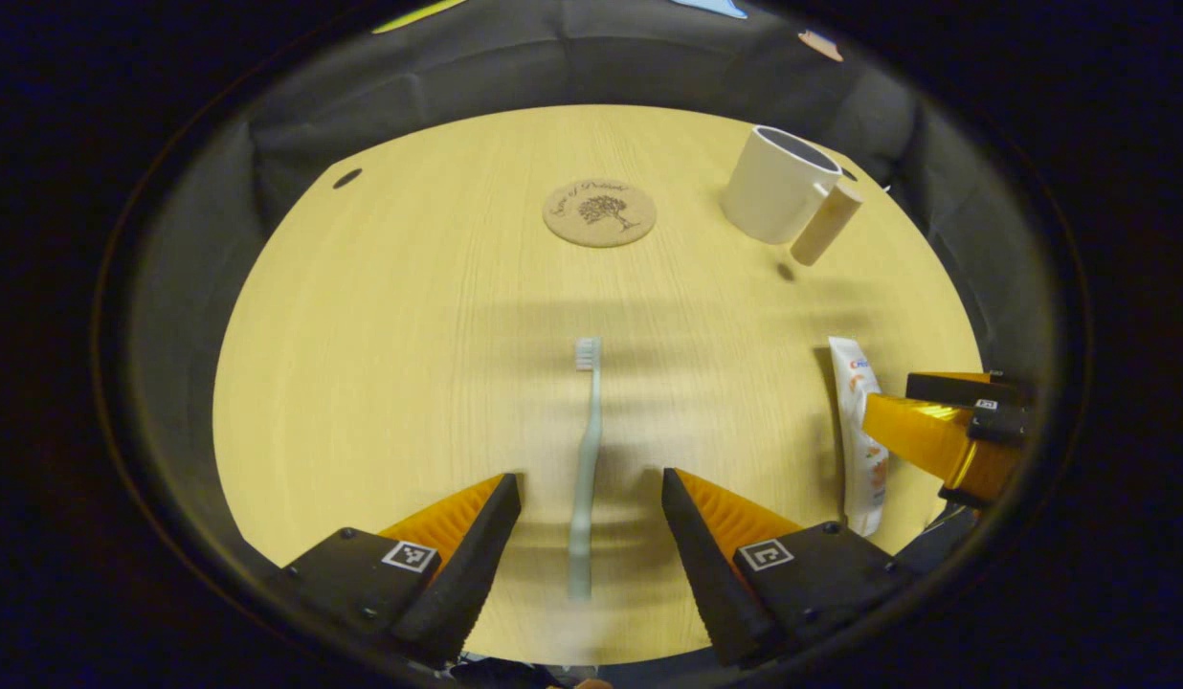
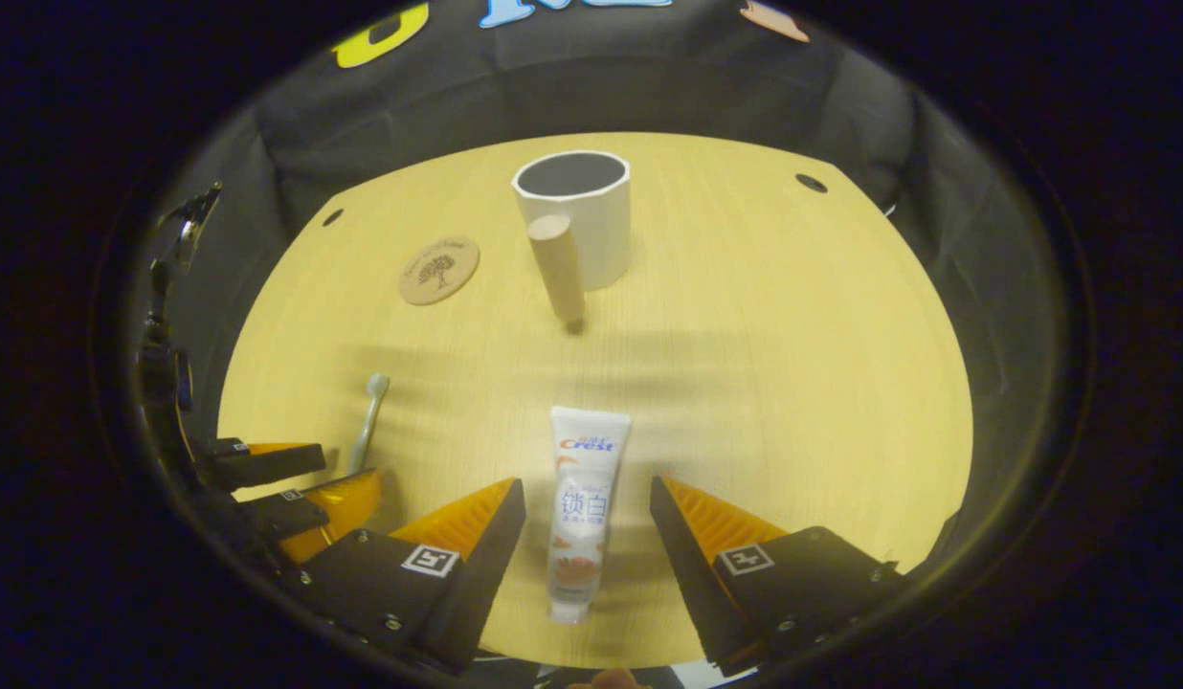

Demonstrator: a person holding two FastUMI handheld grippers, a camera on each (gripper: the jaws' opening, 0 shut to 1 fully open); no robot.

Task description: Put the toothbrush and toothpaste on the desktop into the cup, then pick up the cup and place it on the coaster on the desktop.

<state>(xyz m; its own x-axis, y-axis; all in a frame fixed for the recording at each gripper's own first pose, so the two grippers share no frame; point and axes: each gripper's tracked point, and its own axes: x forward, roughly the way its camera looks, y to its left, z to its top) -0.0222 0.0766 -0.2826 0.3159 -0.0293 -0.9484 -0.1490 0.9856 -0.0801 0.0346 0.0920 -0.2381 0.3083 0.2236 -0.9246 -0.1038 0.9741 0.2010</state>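
Pale wooden desktop [image 1: 381, 364], dark cloth behind. Cup [image 2: 577, 215] upper centre, coaster [image 2: 438, 270] to its left. Toothpaste [image 2: 582, 507] lengthwise between wide-open right gripper [image 2: 587, 555]. Toothbrush [image 1: 584, 459] likewise straddled by left gripper [image 1: 590, 545], also spread, gripping nothing.

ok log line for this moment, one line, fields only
left gripper: open, straddling toothbrush | right gripper: open, straddling toothpaste | cup: empty, off coaster
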